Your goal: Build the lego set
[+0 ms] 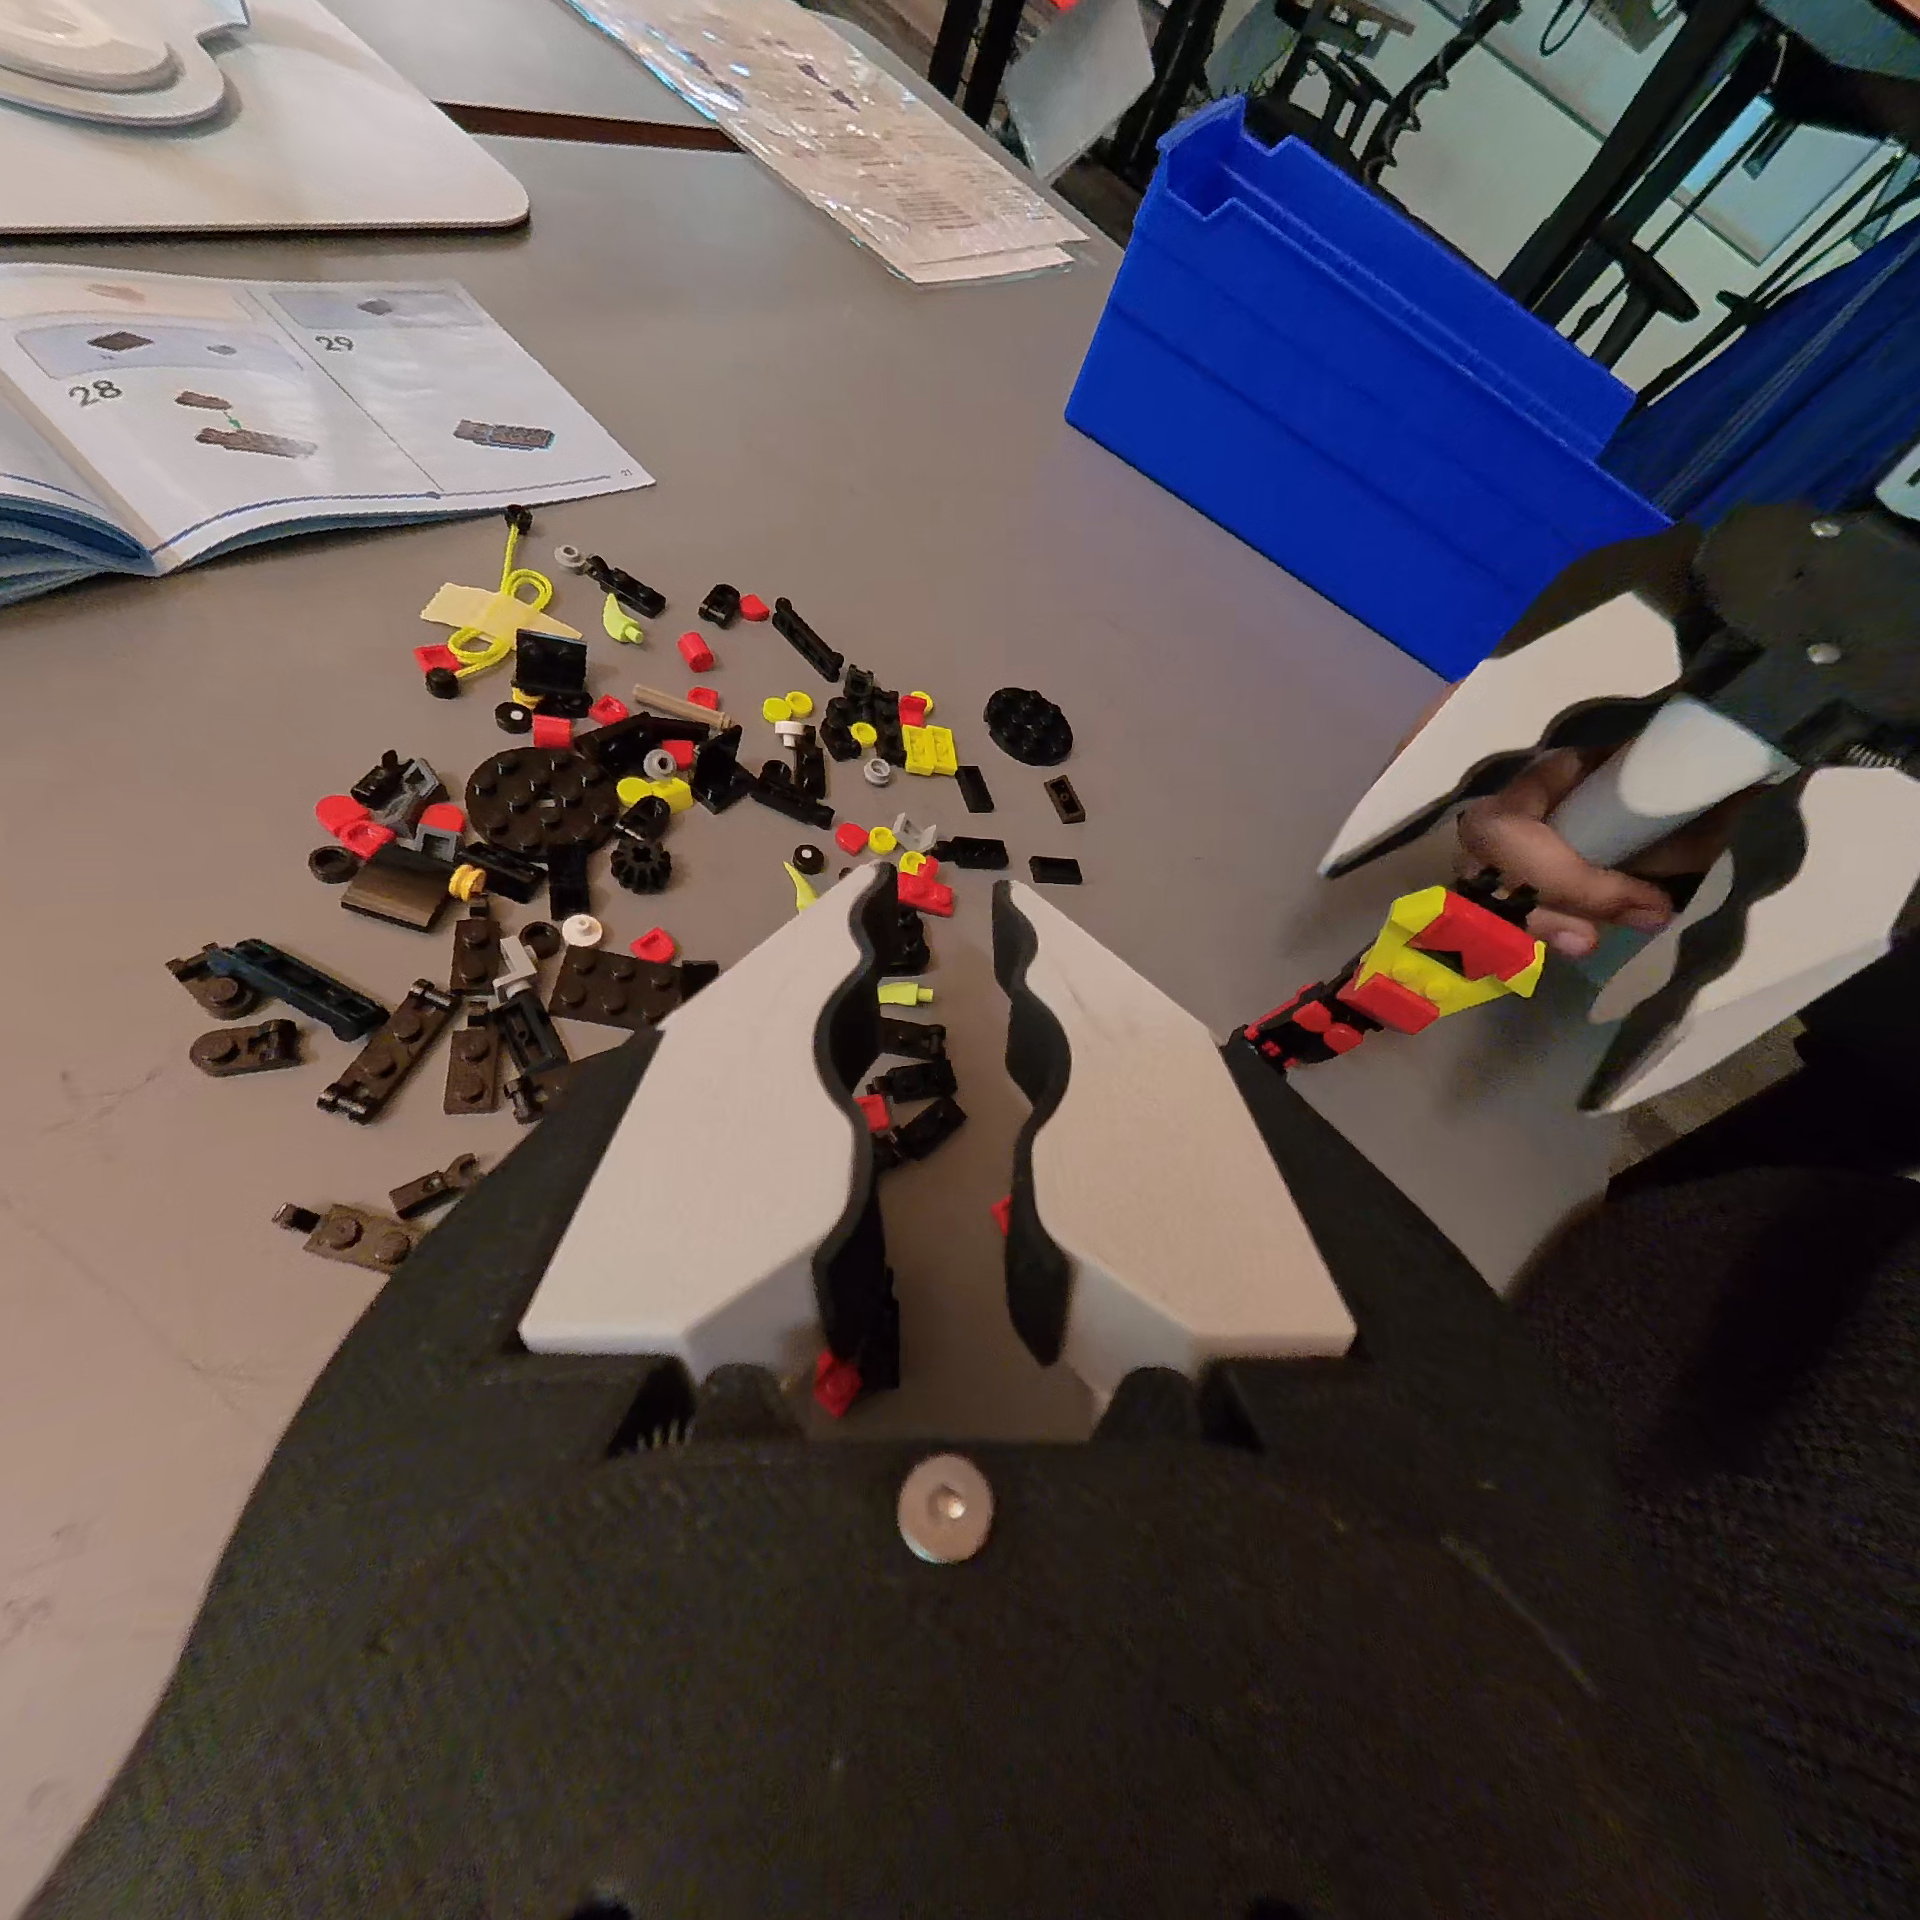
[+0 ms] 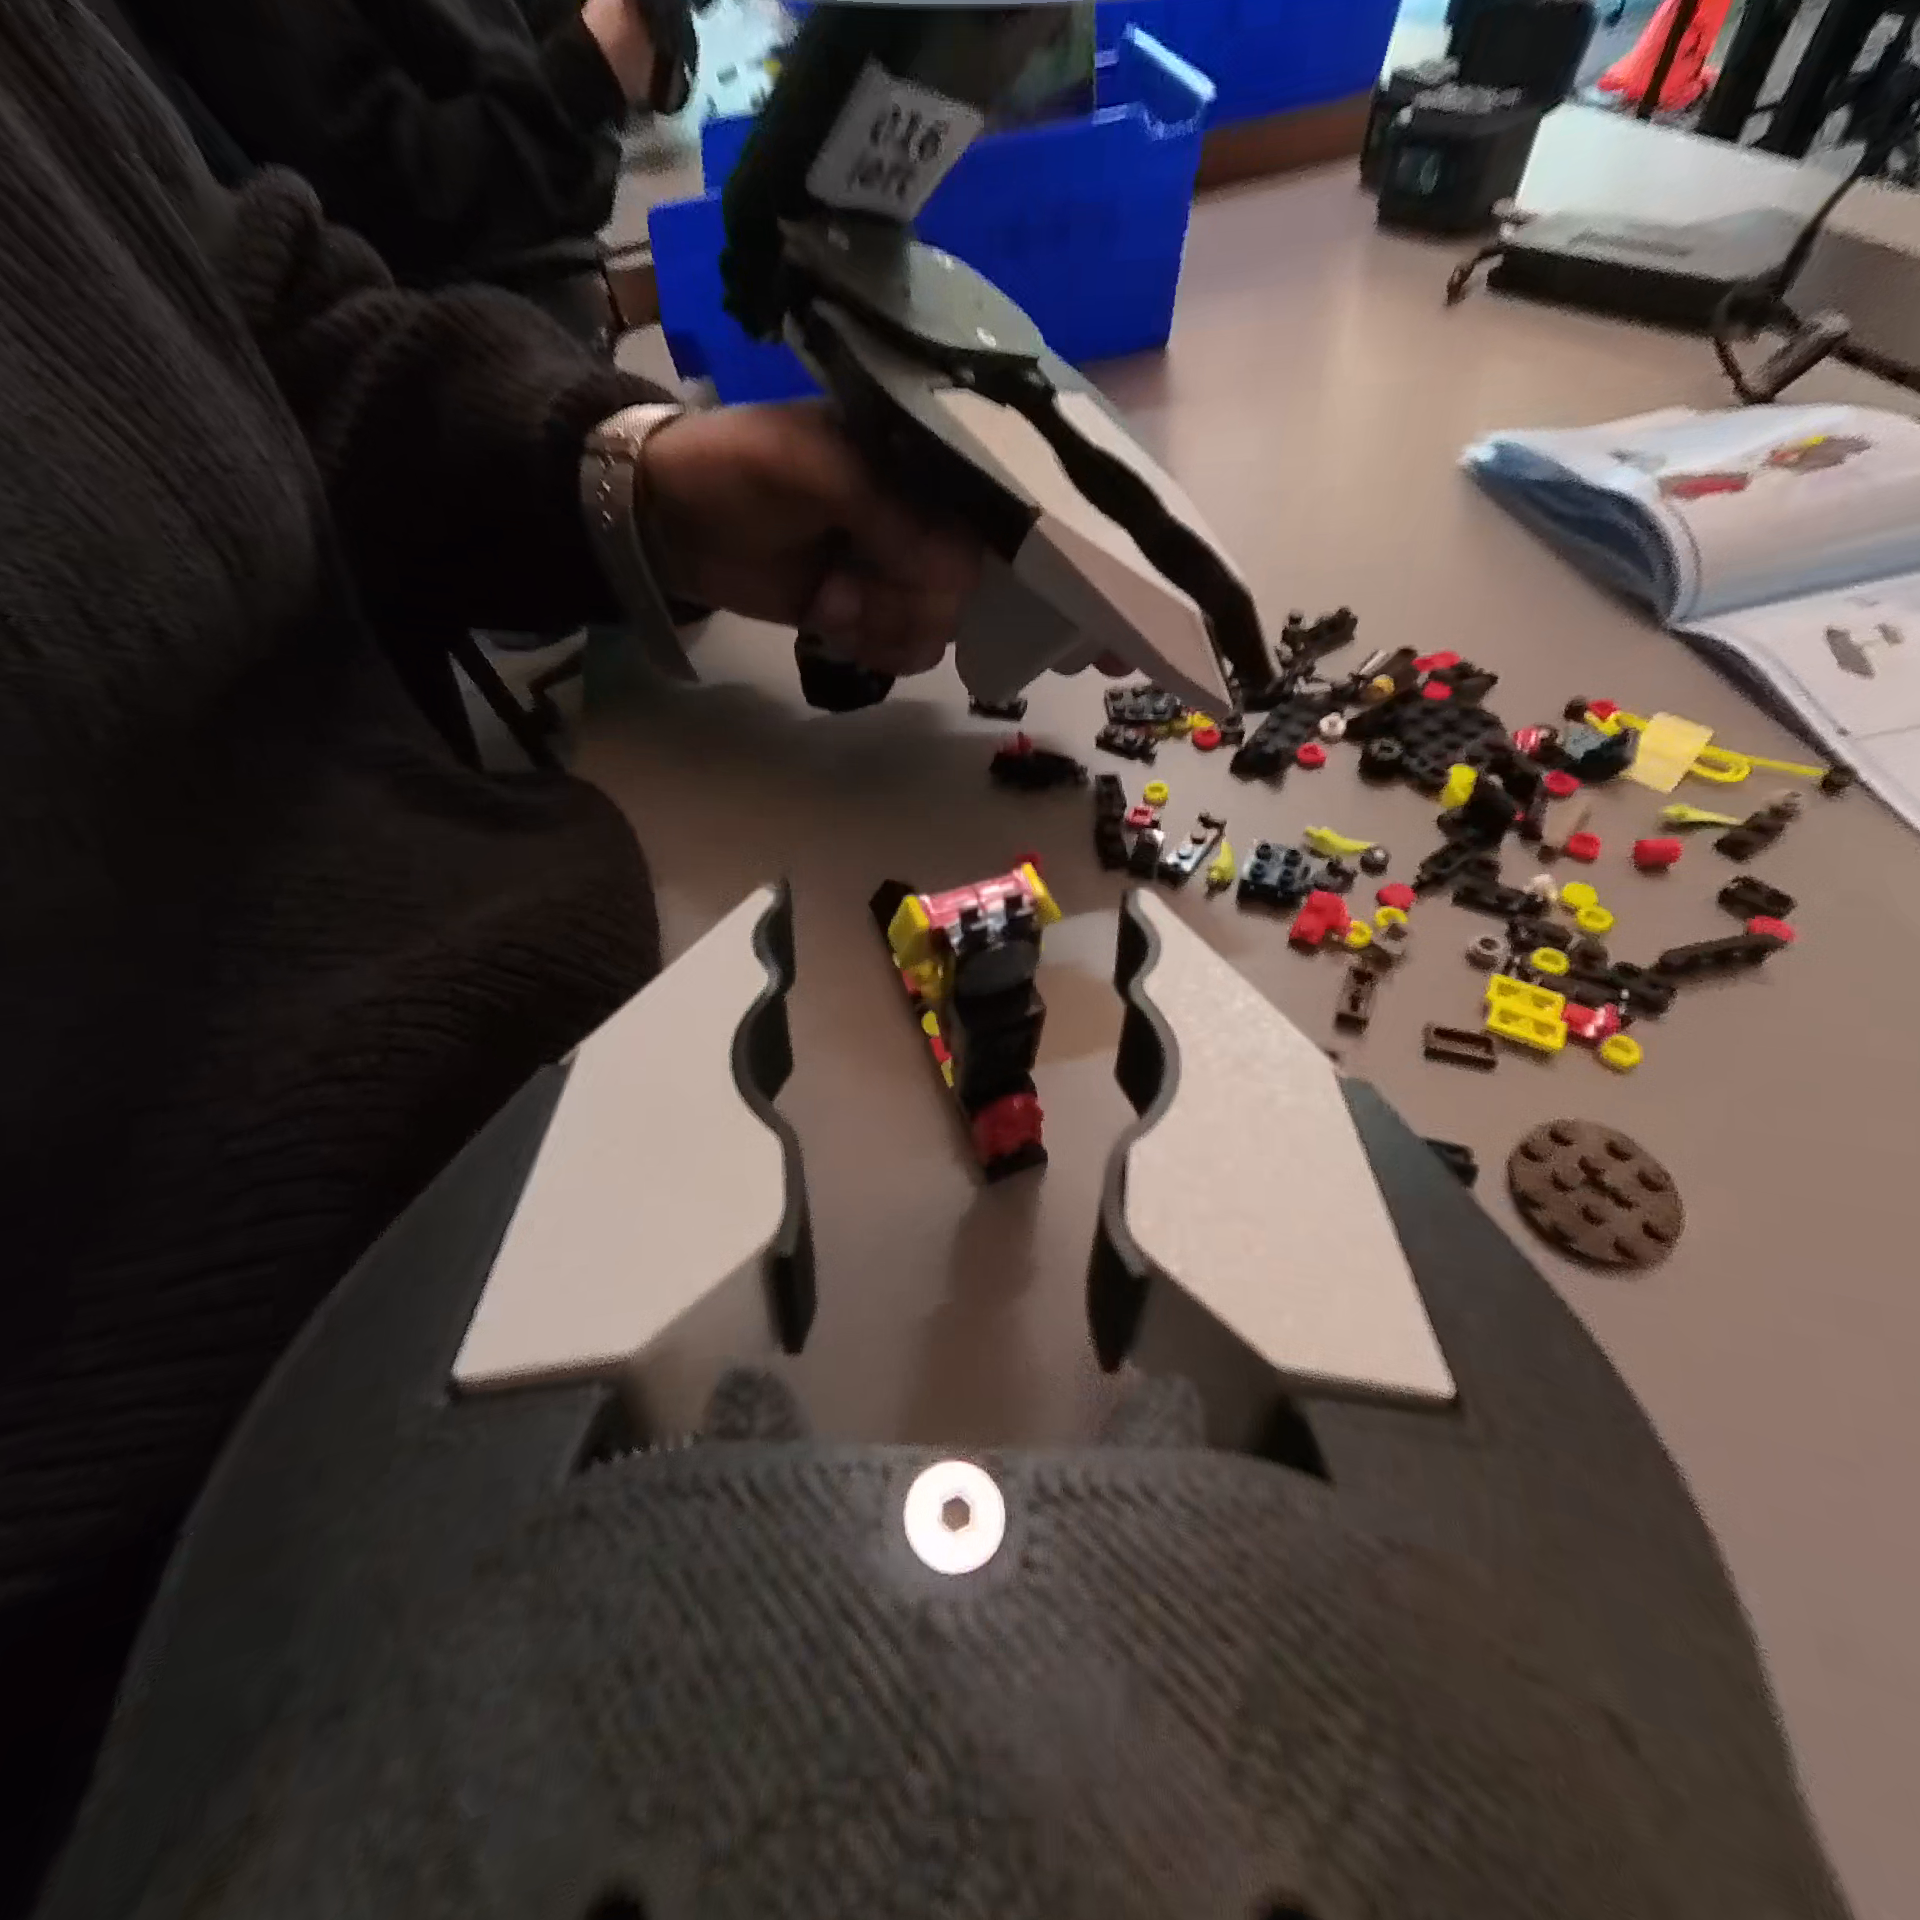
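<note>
A heap of loose red, yellow and black lego pieces point(image 1: 665, 790) lies on the grey table point(image 1: 883, 447). My left gripper point(image 1: 940, 894) is open with a narrow gap, its tips low over the near edge of the heap; it also shows in the right wrist view point(image 2: 1242, 691), tips down among the pieces point(image 2: 1455, 831). A part-built red, yellow and black model point(image 2: 977, 1018) lies on the table between the wide-open fingers of my right gripper point(image 2: 954, 899), touching neither finger. The left wrist view shows the same model point(image 1: 1423, 966) in front of the right gripper point(image 1: 1465, 982).
An open instruction booklet point(image 1: 312, 416) lies at the far left, also seen in the right wrist view point(image 2: 1714, 499). A blue bin point(image 1: 1351, 416) stands at the back right. A round black plate point(image 2: 1595, 1195) lies apart from the heap. A person's hand point(image 2: 779, 540) and dark sleeve hold the left gripper.
</note>
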A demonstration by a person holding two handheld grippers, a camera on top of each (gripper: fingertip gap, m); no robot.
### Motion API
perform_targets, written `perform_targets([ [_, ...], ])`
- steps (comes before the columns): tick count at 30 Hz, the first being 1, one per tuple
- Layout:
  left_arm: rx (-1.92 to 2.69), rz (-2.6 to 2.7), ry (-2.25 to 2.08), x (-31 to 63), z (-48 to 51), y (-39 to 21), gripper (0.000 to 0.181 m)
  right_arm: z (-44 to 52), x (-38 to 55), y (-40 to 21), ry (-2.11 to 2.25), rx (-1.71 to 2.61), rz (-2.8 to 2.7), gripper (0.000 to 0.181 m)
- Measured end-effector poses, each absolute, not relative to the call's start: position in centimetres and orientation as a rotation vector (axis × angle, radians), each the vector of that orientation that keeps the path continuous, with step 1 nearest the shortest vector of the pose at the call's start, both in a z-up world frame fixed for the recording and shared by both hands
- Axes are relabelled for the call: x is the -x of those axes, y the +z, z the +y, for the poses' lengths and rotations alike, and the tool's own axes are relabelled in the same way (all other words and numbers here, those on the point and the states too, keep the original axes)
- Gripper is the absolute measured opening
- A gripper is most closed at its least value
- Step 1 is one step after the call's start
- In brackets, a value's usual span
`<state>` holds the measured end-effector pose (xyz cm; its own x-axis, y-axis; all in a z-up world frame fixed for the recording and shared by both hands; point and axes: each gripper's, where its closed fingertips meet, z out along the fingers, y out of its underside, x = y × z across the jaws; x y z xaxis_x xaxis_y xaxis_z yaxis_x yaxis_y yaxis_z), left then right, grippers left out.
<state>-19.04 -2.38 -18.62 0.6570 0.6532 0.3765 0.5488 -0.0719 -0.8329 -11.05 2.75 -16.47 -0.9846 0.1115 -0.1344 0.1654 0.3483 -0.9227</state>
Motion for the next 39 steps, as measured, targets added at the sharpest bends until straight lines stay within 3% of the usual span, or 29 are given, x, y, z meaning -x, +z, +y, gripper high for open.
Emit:
perform_targets([
  [2,1.739,-0.976,0.112,19.0,-2.3,-18.7,0.016,2.6,11.0,-17.4,-1.691,-0.266,2.586,0.06],
  [6,1.745,-0.976,0.105,18.9,-2.3,-18.8,0.016,3.3,13.0,-17.7,-1.683,-0.447,2.592,0.025],
  [11,1.755,-0.971,0.104,18.8,-2.2,-18.9,0.016,6.7,17.9,-18.3,-1.649,-0.979,2.354,0.024],
  [15,1.755,-0.967,0.103,18.8,-2.2,-18.8,0.017,7.4,18.9,-18.6,-1.608,-1.135,2.145,0.023],
  [39,1.773,-0.972,0.067,18.5,-1.9,-19.3,0.018,6.7,18.2,-17.3,-1.65,-1.083,2.047,0.025],
])
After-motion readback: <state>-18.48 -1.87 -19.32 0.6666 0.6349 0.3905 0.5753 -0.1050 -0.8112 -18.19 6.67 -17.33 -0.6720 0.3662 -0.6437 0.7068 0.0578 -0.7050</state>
